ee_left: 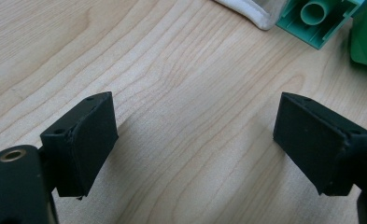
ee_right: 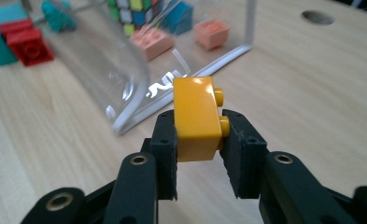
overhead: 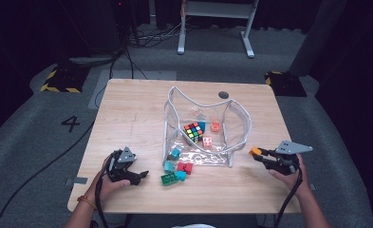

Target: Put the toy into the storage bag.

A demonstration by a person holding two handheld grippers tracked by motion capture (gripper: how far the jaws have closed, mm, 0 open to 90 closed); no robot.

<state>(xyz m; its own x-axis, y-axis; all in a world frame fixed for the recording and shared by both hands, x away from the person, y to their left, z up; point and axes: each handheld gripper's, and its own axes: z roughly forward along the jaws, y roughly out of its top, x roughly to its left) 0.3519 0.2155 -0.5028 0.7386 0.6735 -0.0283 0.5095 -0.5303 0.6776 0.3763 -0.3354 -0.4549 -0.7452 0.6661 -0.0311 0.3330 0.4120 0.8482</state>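
Orange brick [ee_right: 197,119], a small studded plastic block, is clamped between the pads of the right claw [ee_right: 199,140]; its studs face one pad and its upper half stands clear above the fingertips. In the high view the right claw [overhead: 256,152] is held above the right part of the table [overhead: 127,104], just beside the right edge of the clear pouch [overhead: 204,126] and apart from it.

Left claw [ee_left: 195,140] has its jaws standing apart with nothing between them, bare wood showing in the gap. In the high view it [overhead: 144,175] sits low at the table's near left, its tips pointing toward a loose cluster of bricks. That cluster lies at the pouch mouth: a green brick [overhead: 168,179], a red brick [overhead: 184,167] and teal bricks [overhead: 170,166], near one another.

Inside the pouch are a colour puzzle cube [overhead: 193,131] and two pale pink bricks [overhead: 215,126], the cube left of them. The pouch has a white trimmed rim and lies open toward the person.
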